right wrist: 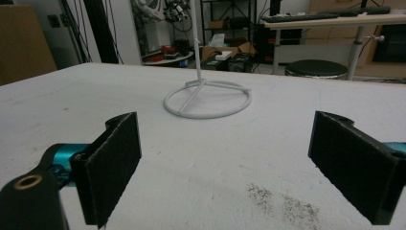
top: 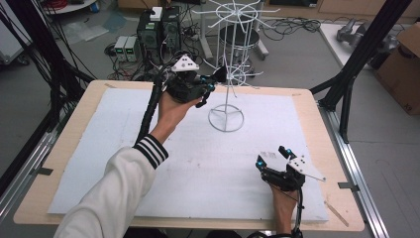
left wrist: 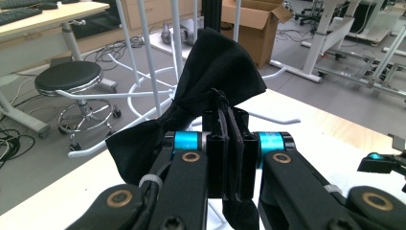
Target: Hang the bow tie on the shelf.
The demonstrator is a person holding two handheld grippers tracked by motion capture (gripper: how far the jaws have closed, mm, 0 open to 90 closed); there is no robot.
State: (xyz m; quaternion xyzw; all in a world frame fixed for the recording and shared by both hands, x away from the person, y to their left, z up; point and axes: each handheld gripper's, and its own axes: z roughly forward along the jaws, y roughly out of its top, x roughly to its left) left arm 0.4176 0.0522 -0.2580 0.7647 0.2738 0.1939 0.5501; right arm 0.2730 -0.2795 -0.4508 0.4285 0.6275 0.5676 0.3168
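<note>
I see my left tongs (left wrist: 229, 158) clamped on a black cloth (left wrist: 210, 81) beside the white wire rack (top: 227, 74), near the bench's (top: 64, 163) far edge. My right tongs (right wrist: 230, 167) gape over bare white mat (top: 198, 163).

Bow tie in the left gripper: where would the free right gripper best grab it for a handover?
Probably the upper wing of the black bow tie. It fans out broad and free above the left gripper, which is shut on the knot. The right gripper, open and low over the table, should come from the far side of the white wire stand.
</note>
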